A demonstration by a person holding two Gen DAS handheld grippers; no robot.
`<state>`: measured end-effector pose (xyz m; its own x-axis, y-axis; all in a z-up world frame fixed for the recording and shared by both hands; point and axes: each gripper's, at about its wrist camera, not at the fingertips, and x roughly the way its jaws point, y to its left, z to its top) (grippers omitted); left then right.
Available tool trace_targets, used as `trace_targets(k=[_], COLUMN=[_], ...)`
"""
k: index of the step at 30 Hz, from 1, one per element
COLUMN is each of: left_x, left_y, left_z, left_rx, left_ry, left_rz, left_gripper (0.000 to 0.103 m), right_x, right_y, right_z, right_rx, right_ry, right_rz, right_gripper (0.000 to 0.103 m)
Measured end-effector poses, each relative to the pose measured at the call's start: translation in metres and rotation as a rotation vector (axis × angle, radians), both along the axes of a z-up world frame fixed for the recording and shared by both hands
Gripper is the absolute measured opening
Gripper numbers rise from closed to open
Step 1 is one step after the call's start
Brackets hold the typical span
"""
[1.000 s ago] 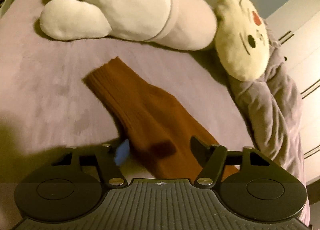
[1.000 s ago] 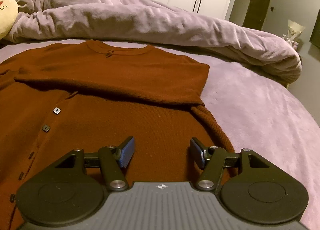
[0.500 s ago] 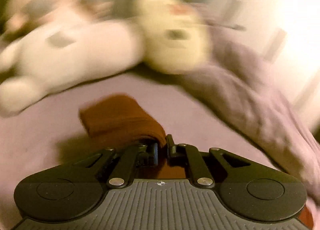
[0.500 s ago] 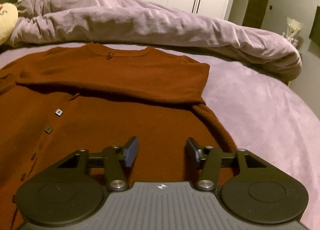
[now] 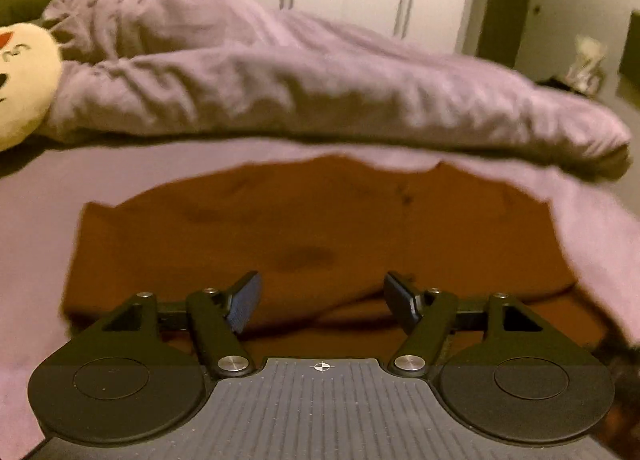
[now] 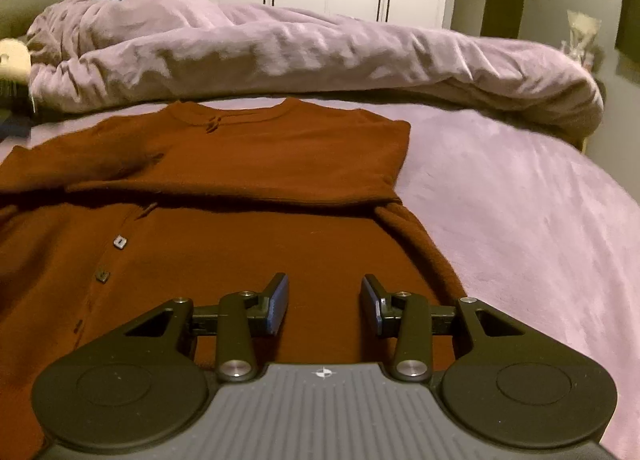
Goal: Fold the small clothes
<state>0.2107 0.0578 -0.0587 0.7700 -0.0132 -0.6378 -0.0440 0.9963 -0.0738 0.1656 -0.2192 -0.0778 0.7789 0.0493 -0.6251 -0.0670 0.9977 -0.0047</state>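
cardigan [image 6: 248, 252] right under both tools here, rust-brown, lying flat on the purple bedspread [image 6: 520, 212]. right gripper [image 6: 324, 304] spread wide, holding nothing, fingers hanging over the lower body with the hem side nearest and the neckline straight ahead, so the long axis runs away from the fingers toward the bunched duvet [image 6: 320, 48]. both sleeves look folded across the chest. left gripper [image 5: 322, 302] also spread and empty, low over the cloth's left part. i'd judge the hem is the next grab, both tools about equally close, lifting it forward toward the collar.
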Motion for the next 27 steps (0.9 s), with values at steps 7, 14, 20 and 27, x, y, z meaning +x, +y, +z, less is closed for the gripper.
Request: trace_targets(k=[7,14,20,27], left_x=[-0.027,-0.028,-0.019,-0.009], left_y=[0.049,0.091,0.097,0.095], left_z=[-0.024,-0.034,-0.049,-0.048], left_rx=[0.154,0.183,0.194,0.203], left_ry=[0.068,0.099,0.115,0.104], left_rz=[0.187,0.31,0.321,0.303], left_gripper=[0.077,0.077,0.077,0.076], right_x=[0.038,0.107,0.143,0.155], right_y=[0.01,0.072,0.093,0.096], right_z=[0.019,0.015,-0.019,-0.035], right_rx=[0.279,0.539,0.653,0.764], right_ry=[0.023,0.138,0.305,0.359], right_rz=[0.089,0.24,0.19,0.165], right_gripper=[0.038,0.038,0.038,0.006])
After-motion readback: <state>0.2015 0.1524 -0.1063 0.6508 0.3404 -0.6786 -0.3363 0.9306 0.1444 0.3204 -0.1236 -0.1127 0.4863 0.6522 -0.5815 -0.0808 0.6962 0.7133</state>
